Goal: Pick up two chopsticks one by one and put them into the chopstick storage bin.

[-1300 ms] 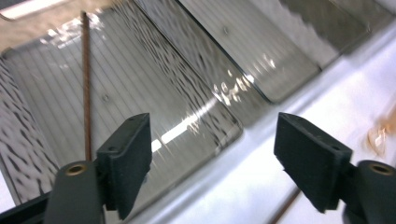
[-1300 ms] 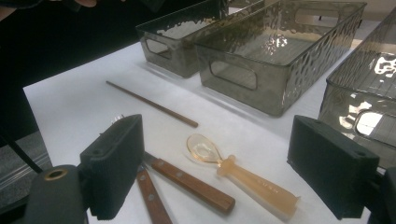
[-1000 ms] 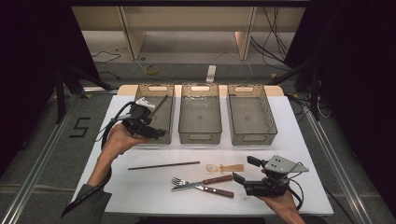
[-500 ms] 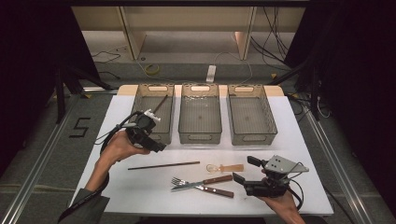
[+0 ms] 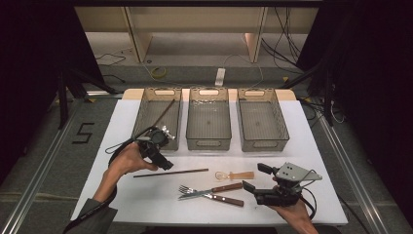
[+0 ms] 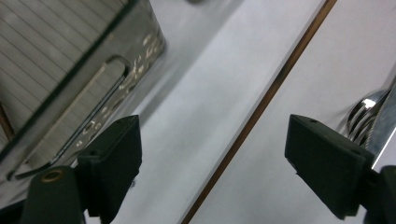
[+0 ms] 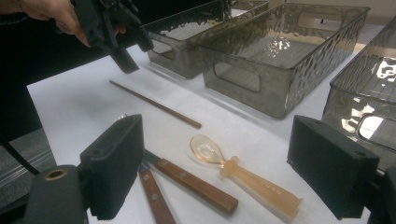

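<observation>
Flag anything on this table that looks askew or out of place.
Nothing is spilled or broken. One chopstick leans slantwise in the left bin, its far end near the rim, while its partner lies loose on the table by the open left claw. The fork and knife cross.

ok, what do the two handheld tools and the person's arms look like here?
Both are black. The left tool trails a black cable that loops beside the hand. The right tool carries a grey three-cornered plate on top, with a cable behind it. Each ends in two blocky black jaws with flat faces; a brass-coloured ring sits near the base. A grey sleeve covers the left arm; the forearm is bare.
</observation>
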`<state>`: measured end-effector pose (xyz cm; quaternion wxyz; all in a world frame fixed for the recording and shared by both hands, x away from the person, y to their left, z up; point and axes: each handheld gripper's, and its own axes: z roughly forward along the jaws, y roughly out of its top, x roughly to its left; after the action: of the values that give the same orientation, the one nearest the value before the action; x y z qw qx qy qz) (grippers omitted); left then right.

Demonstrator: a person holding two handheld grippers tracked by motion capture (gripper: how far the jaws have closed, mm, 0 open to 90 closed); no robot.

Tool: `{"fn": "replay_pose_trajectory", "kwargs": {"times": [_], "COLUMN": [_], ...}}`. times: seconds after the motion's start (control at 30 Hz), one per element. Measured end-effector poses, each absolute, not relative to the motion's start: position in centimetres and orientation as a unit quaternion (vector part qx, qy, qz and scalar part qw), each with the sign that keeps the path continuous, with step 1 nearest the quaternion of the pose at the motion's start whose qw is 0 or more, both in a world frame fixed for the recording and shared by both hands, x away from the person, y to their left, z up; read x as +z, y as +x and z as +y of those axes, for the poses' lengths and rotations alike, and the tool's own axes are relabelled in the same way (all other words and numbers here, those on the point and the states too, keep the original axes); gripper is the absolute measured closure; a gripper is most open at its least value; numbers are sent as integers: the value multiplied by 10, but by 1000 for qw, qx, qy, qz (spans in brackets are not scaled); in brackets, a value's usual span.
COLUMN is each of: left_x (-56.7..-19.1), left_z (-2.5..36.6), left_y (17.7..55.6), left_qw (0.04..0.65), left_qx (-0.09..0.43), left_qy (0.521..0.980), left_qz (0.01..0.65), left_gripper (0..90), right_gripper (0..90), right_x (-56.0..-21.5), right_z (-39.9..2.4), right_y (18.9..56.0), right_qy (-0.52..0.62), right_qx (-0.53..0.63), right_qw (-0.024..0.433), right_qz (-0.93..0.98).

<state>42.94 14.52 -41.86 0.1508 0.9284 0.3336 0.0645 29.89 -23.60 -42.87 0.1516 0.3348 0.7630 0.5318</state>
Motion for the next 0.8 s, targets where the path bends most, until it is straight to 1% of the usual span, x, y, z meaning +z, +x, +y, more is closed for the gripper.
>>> {"fn": "replay_pose_trajectory", "kwargs": {"times": [0.13, 0.3, 0.53, 0.63, 0.8], "left_x": [-424, -431, -438, -443, -451], "left_z": [146, 147, 144, 143, 141], "left_y": [430, 429, 426, 426, 425], "left_qw": [141, 129, 115, 101, 97], "left_qx": [59, 47, 36, 37, 29], "left_qy": [931, 934, 943, 946, 948], "left_qz": [332, 329, 311, 304, 300], "left_gripper": [233, 312, 412, 446, 500], "right_gripper": [193, 193, 194, 194, 193], "right_x": [-429, -429, -429, -428, -428], "right_z": [-236, -236, -236, -236, -236], "right_y": [299, 299, 299, 299, 299], "right_qy": [334, 334, 334, 334, 334], "right_qx": [532, 532, 531, 531, 532], "right_qw": [152, 152, 152, 152, 153], "right_qz": [763, 763, 764, 763, 763]}}
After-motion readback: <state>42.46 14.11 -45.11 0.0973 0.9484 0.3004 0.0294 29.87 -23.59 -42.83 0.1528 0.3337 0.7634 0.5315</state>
